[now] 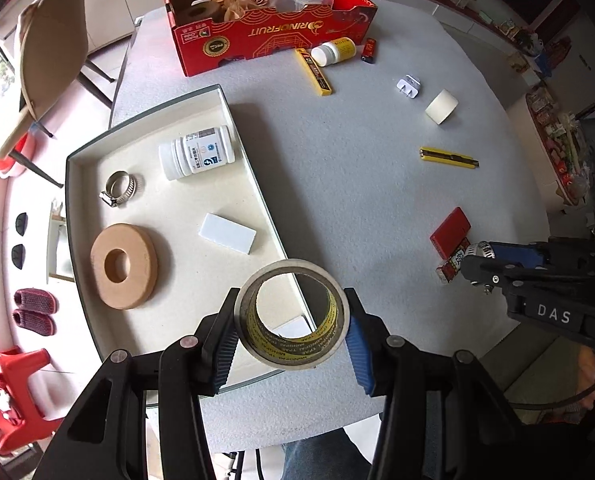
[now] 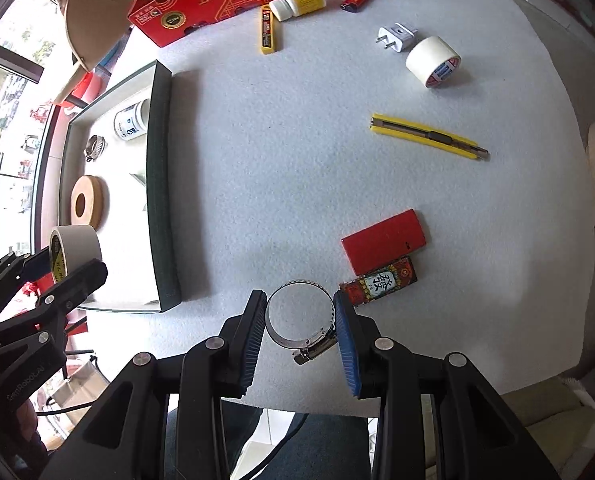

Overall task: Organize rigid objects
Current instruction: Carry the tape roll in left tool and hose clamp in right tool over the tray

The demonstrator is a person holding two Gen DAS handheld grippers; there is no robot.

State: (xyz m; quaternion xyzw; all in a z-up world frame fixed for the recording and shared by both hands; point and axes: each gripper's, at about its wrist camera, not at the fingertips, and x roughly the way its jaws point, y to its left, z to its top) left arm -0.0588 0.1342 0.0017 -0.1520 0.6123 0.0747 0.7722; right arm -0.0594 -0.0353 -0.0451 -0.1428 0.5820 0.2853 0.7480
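Left gripper (image 1: 293, 334) pinches a roll of tape (image 1: 291, 316) across its outside, one ribbed pad on each flank, the roll's open core facing the left wrist camera. Taking the shallow tray (image 1: 145, 124) as the landmark: the roll hangs above the tray's near corner, right over its table-side rim, so part of it is over the cream floor and part over the grey table (image 1: 357, 184). Already lying inside the tray are a white bottle (image 1: 197, 153), a hose clamp (image 1: 118, 188), a wooden ring (image 1: 123, 266) and a white block (image 1: 228, 233). The free floor sits between the block, the wooden ring and the near rim, just tray-ward of the roll.

Right gripper (image 2: 299, 322) is closed on a second hose clamp (image 2: 300, 316), pads on opposite sides of the band, screw housing toward the camera. It hangs over the table well outside the tray, on the side away from it, near a red flat box (image 2: 383, 240) and a small patterned box (image 2: 379, 282).

My judgement: the left load is far nearer its place and needs only a short shift inward over the rim before release, whereas the right one must cross the tray's dark outer wall (image 2: 159, 184) first, and should wait or aim for the far end beside the other clamp
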